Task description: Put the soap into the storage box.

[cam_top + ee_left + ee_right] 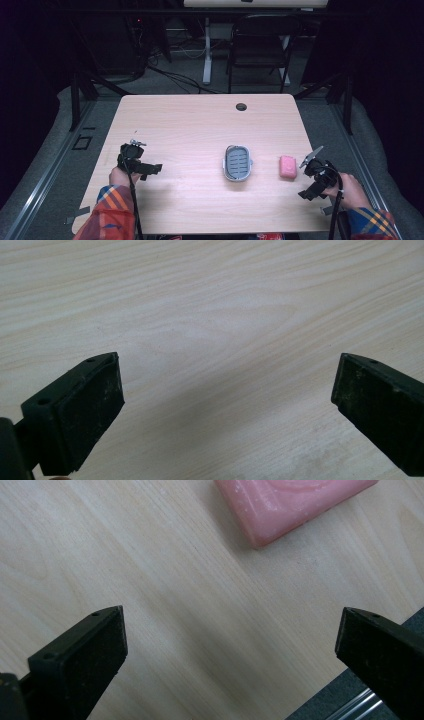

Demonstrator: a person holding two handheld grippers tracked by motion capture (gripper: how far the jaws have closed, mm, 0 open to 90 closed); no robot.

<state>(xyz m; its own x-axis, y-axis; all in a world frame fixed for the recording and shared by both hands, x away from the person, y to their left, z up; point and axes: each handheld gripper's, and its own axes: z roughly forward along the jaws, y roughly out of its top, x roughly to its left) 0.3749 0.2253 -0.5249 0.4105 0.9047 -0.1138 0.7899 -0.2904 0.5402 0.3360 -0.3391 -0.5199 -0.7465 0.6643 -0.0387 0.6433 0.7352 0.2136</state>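
Beside pink soap [287, 166] | right hand-held gripper [230, 645] wide open, empty | left [227, 395] likewise

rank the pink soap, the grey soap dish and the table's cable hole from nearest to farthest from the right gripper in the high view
From the right gripper:
1. pink soap, just to its left.
2. grey soap dish, mid-table, further left.
3. cable hole, near the table's far edge.

A dark room is being seen: a black chair [262, 42] is standing behind the wooden table [190, 125], on grey floor [60, 150].
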